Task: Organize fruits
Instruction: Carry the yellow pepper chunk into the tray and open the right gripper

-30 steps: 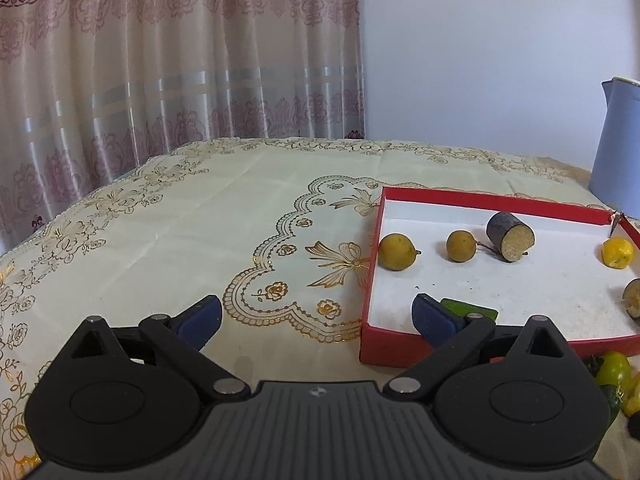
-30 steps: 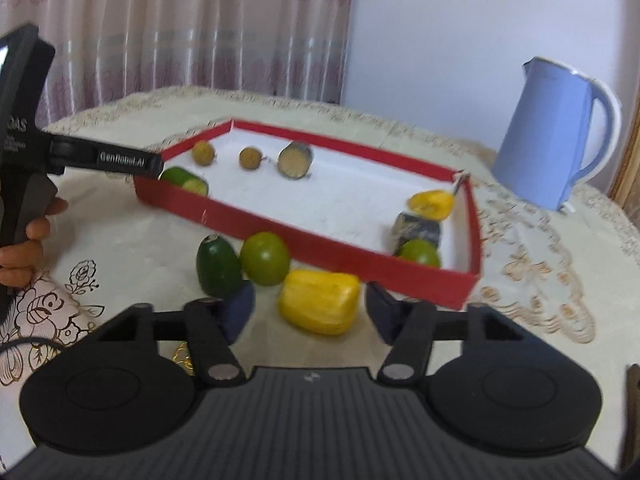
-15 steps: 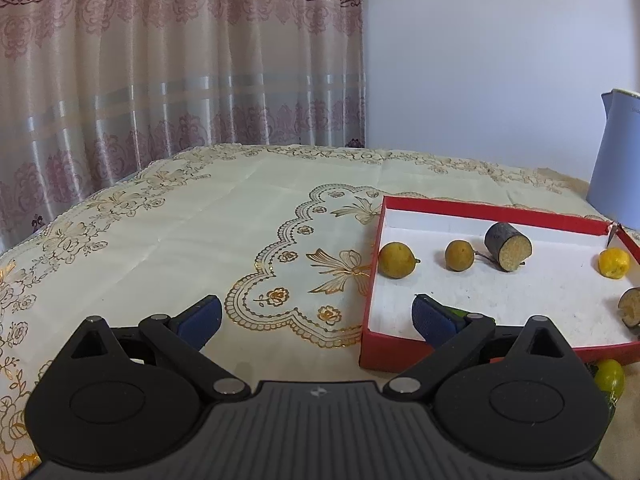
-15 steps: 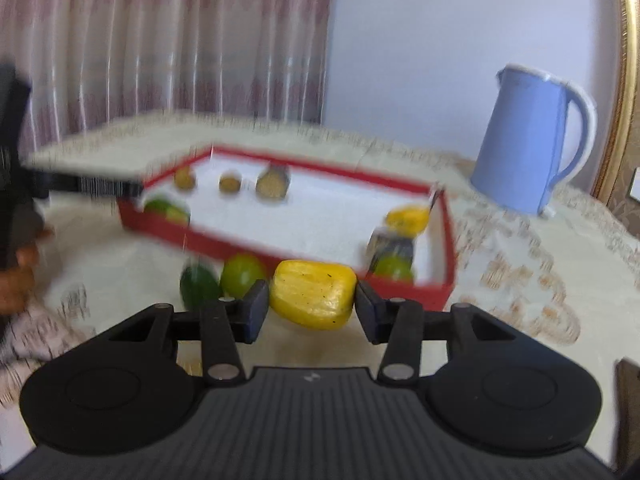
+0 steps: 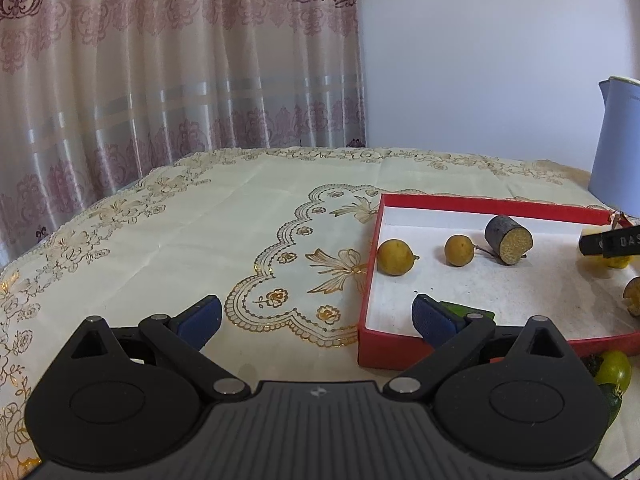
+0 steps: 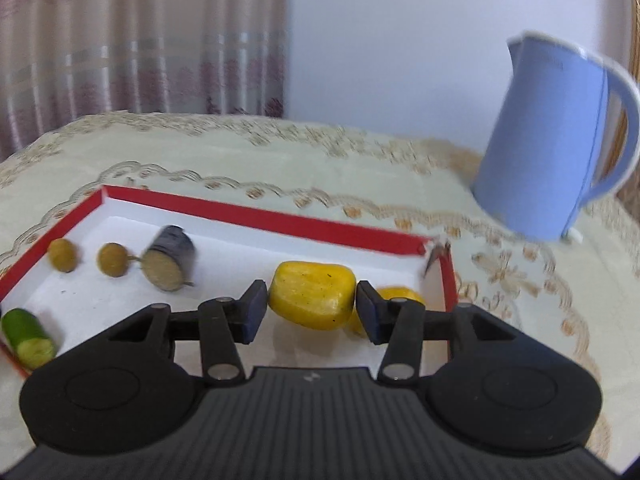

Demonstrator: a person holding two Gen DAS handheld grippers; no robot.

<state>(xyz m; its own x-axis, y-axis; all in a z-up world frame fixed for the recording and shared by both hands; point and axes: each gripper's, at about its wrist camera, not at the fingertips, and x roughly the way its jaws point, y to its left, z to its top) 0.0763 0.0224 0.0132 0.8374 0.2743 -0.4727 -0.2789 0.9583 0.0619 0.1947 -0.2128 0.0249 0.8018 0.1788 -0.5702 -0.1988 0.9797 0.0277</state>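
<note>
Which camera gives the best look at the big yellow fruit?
The right wrist view. There the big yellow fruit sits centred over the red tray, between the fingers of the right tool, whose jaws are opening, a gap showing on each side. The left wrist view does not show it clearly; a black bar covers that corner.

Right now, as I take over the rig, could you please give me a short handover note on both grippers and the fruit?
Left gripper: open, holding nothing, at the near left corner of the red tray.
Right gripper: over the tray's right end, jaws opening, the big yellow fruit between them with a gap at the left pad.
Done: in the tray lie two small round yellow fruits, a dark cut cylinder, a cut green piece and another yellow fruit.
Left: finish placing the yellow fruit, then bring in the green fruit outside the tray's near wall.
</note>
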